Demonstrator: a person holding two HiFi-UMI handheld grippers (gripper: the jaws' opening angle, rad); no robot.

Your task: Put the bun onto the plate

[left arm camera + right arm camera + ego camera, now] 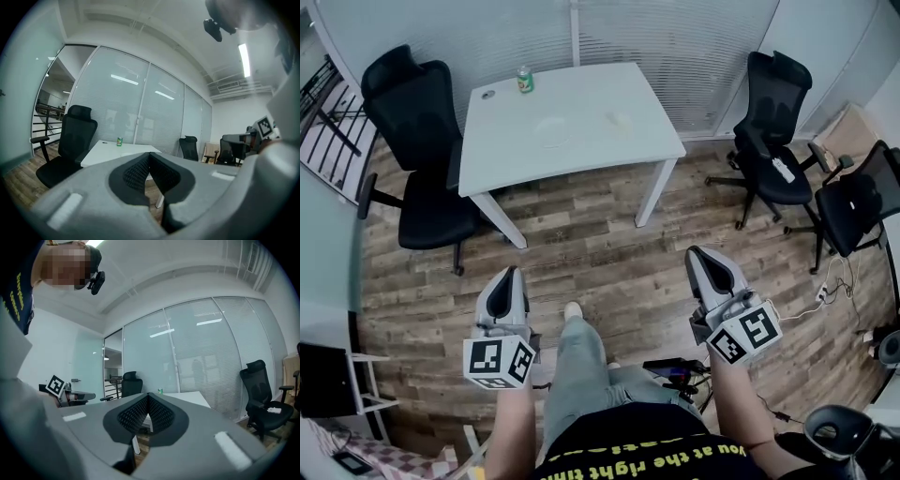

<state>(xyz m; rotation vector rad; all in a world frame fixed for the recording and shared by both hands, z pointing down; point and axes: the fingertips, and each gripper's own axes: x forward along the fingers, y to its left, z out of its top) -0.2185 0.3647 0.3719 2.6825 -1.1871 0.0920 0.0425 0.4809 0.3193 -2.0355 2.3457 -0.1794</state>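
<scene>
White table (pixel 581 155): at 12 o'clock in the head view, standing on wooden floor (pixel 600 244), well apart from both grippers.
Plate (pixel 551 131): pale and faint against the tabletop, near its middle.
Bun (pixel 619 119): small pale lump lying on the table at 3 o'clock of the plate, apart from it and not on it.
Green can (pixel 525 80): upright near the table's far edge, at 11 o'clock of the plate.
Small round item (pixel 487 94): on the table at 8 o'clock of the can, too small to name.
Left gripper (pixel 510 274): at 7 o'clock in the head view, above the floor, pointing toward the table; claw pressed together, ridged pads meeting at the tips, nothing between them.
Right gripper (pixel 697 251): at 5 o'clock, also pointing toward the table; claw likewise pressed together and pinching nothing.
Black chair (pixel 417 122): at 10 o'clock, just beside the table's left side.
Second chair (pixel 773 131): at 2 o'clock, apart from the table's right end.
Third chair (pixel 858 202): at 3 o'clock, near the second.
Person's leg (pixel 577 361): at 6 o'clock, between the two grippers.
</scene>
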